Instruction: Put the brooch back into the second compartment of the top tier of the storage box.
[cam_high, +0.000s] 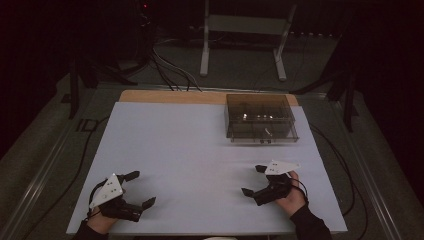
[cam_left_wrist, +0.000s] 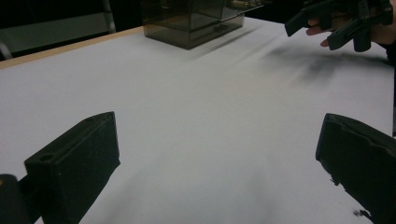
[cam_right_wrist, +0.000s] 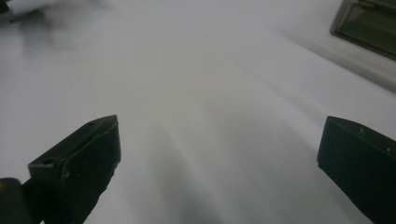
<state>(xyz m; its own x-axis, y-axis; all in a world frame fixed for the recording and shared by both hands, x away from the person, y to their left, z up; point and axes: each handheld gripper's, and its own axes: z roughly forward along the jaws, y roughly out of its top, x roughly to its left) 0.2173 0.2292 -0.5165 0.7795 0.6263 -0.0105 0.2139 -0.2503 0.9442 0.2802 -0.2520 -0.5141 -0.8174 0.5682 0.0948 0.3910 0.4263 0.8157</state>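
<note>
Box: smoky clear plastic box sits at the table's far edge, well beyond the right claw.
High view: dark floor, cables, white stand legs.
Left claw: jaws spread wide, empty, hand low.
Right claw: jaws wide apart, empty, pointing left.

Your table wears a smooth, matt white sheet, with a strip of bare light wood showing along its far edge. The box at the back looks like smoky, see-through plastic with a glossy face. Your left gripper and right gripper look like matt black plastic, each topped by a flat pale grey plate.
</note>
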